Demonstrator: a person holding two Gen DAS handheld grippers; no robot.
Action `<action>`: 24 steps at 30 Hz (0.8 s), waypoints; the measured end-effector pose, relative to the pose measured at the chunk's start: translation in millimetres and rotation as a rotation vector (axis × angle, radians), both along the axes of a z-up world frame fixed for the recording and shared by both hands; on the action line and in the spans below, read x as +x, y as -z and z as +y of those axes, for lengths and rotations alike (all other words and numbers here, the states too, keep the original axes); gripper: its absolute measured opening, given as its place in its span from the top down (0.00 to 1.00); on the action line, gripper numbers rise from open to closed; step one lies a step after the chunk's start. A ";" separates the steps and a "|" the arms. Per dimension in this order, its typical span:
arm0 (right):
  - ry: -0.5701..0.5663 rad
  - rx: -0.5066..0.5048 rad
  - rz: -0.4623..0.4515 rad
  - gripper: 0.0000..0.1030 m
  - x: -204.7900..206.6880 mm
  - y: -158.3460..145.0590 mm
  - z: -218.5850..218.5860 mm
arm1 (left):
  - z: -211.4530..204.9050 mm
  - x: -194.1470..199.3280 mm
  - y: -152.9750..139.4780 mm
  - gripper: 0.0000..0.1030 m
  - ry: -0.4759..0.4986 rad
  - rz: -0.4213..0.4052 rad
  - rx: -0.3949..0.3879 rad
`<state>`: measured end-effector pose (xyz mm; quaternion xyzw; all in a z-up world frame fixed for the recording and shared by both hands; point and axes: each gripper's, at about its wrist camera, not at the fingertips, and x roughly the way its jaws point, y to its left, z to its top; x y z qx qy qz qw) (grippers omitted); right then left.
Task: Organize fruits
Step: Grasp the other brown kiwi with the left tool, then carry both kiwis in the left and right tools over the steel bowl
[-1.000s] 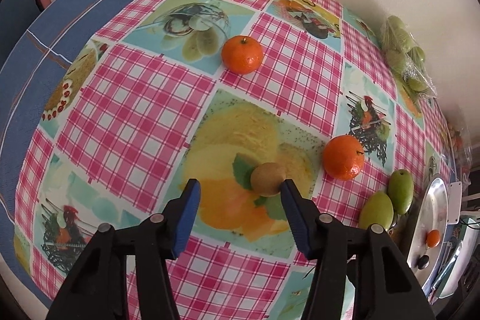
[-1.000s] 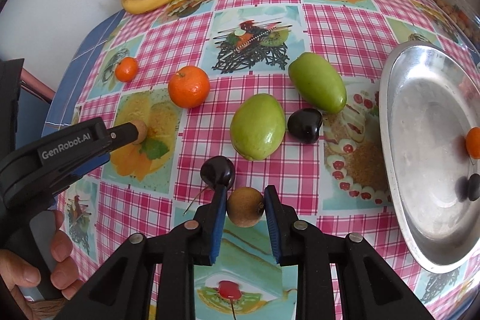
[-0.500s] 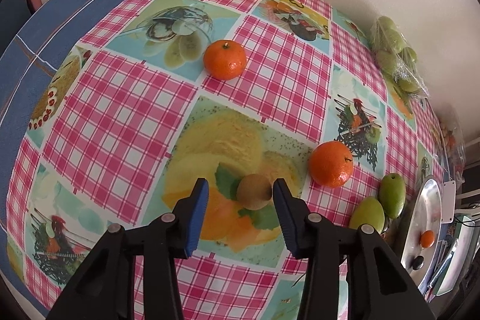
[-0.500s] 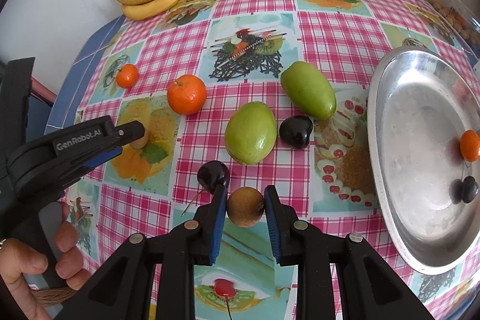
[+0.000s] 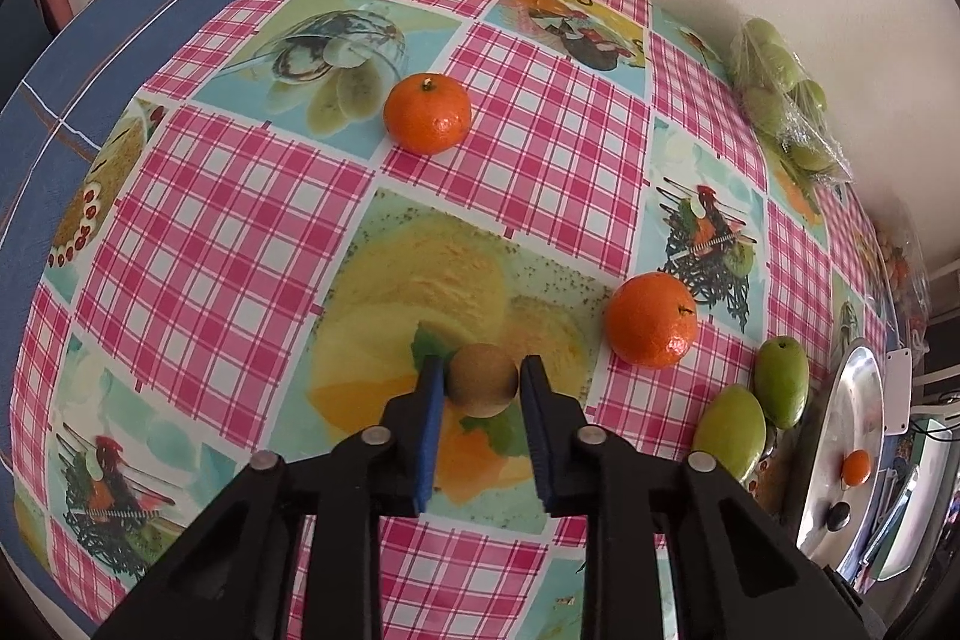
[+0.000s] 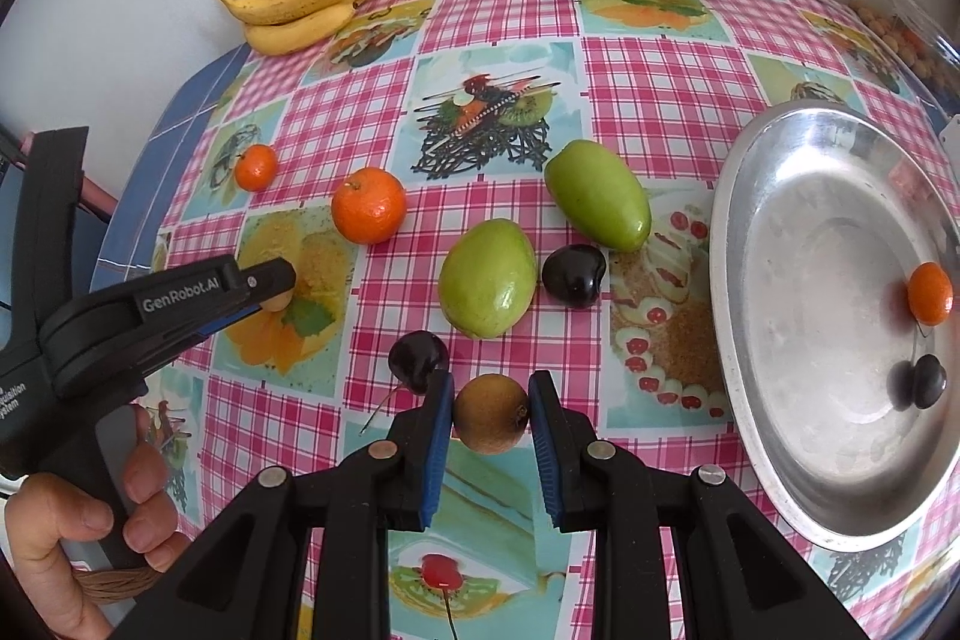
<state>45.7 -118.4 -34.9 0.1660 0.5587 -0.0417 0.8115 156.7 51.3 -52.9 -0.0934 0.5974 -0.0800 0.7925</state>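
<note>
Both tongs, left (image 5: 482, 381) and right (image 6: 489, 410), are clamped on small round kiwis (image 5: 483, 379) (image 6: 491, 413) that could squirt free when lifted toward the tray (image 6: 750, 340) at far right.

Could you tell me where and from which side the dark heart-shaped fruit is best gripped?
Grip the heart-shaped fruit across its rounded lobes, coming from above with the fingers at its near and far faces: the green mangoes crowd its left and far-right sides.
</note>
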 end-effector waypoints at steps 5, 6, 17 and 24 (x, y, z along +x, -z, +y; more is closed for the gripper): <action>0.005 0.003 -0.004 0.74 -0.5 -1.8 -1.5 | 0.0 -1.1 -8.1 0.75 0.006 -0.018 0.006; 0.007 0.004 -0.007 0.74 -0.6 -2.6 -1.9 | -0.2 -1.9 -10.4 0.75 0.008 -0.020 0.003; 0.029 0.027 -0.056 0.73 -6.1 -19.0 -10.8 | 1.2 -14.2 -25.7 0.75 -0.007 -0.023 0.048; 0.033 0.024 -0.092 0.74 -9.6 -31.3 -16.5 | -5.0 -22.1 -35.6 0.75 -0.006 -0.044 0.066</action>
